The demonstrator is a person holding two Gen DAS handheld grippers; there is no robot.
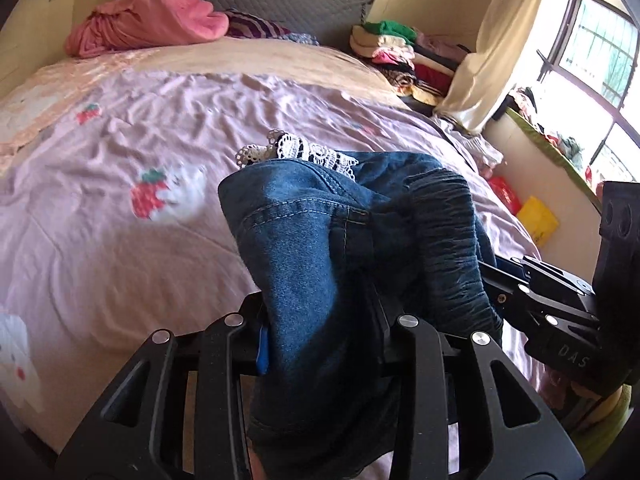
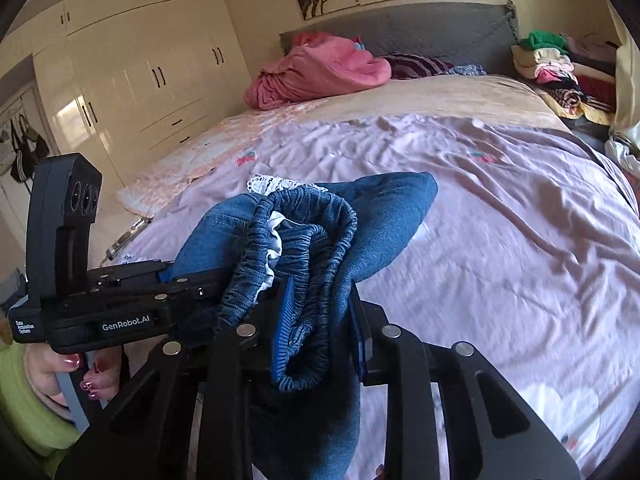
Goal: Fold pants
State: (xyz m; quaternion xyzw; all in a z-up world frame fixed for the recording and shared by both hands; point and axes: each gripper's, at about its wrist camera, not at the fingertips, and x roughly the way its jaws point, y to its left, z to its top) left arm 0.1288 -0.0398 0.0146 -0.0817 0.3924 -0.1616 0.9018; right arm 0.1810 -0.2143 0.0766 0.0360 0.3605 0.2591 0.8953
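Observation:
Small blue denim pants (image 1: 304, 232) with an elastic waistband and white lace trim hang bunched above the bed, held between both grippers. My left gripper (image 1: 320, 332) is shut on a denim fold, which hides its fingertips; only one blue pad (image 1: 262, 350) peeks out. In the right wrist view my right gripper (image 2: 320, 332) is shut on the gathered waistband (image 2: 304, 240), its blue pads pressing the cloth from both sides. The left gripper (image 2: 192, 284) comes in from the left and bites the same bundle close by. The right gripper (image 1: 520, 280) shows at the right of the left wrist view.
Under the pants lies a lilac bed sheet (image 1: 120, 248) printed with strawberries. A pink blanket (image 1: 152, 20) is heaped at the grey headboard. Stacked clothes (image 1: 404, 52) sit at the far right corner. A white wardrobe (image 2: 132, 80) stands to the left, a window (image 1: 592, 52) to the right.

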